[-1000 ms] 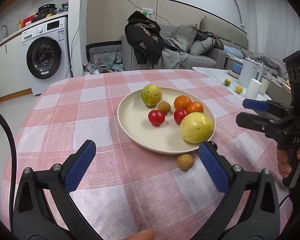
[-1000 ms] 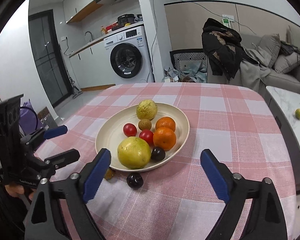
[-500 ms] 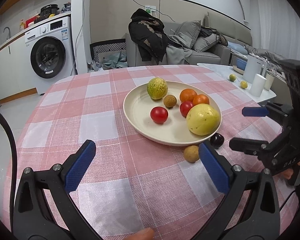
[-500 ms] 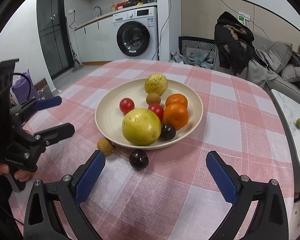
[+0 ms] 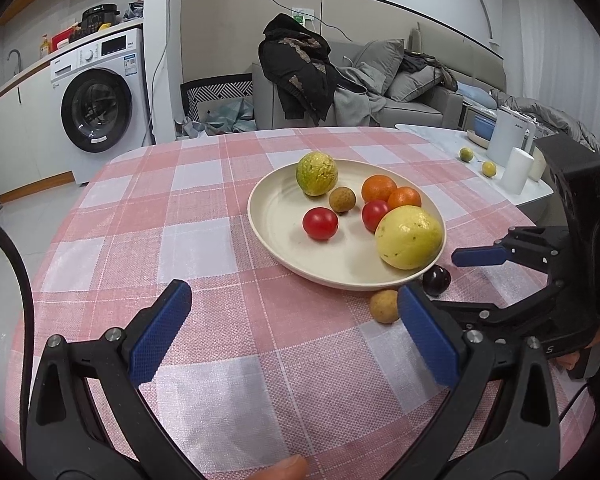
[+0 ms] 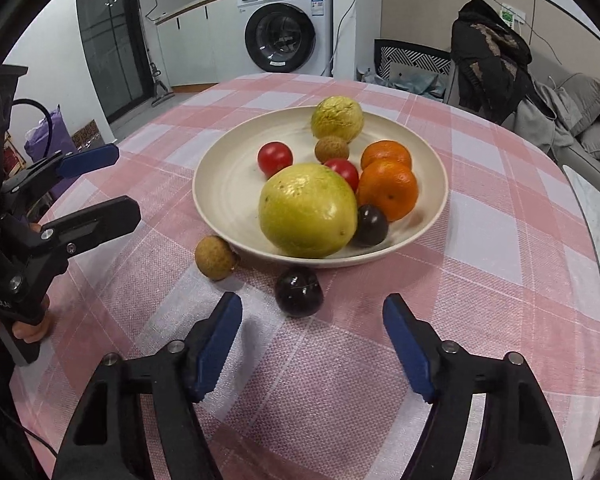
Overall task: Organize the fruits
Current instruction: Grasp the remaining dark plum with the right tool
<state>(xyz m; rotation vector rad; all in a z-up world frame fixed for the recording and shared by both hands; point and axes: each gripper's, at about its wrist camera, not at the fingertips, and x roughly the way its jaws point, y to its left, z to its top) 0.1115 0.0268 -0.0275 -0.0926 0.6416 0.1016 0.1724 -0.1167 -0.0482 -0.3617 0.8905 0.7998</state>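
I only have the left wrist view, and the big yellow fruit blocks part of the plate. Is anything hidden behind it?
Observer: Yes. A dark plum lies in the plate, between the big yellow fruit and the nearer orange.
Operator: Is the right tool lined up on the other dark one?
Observer: The right tool is open, and the loose dark fruit lies on the cloth just ahead of the gap between its tips.
Operator: The brown fruit is half covered in my view.
Observer: The brown fruit lies whole on the cloth, apart from the loose dark fruit, near the plate's rim.
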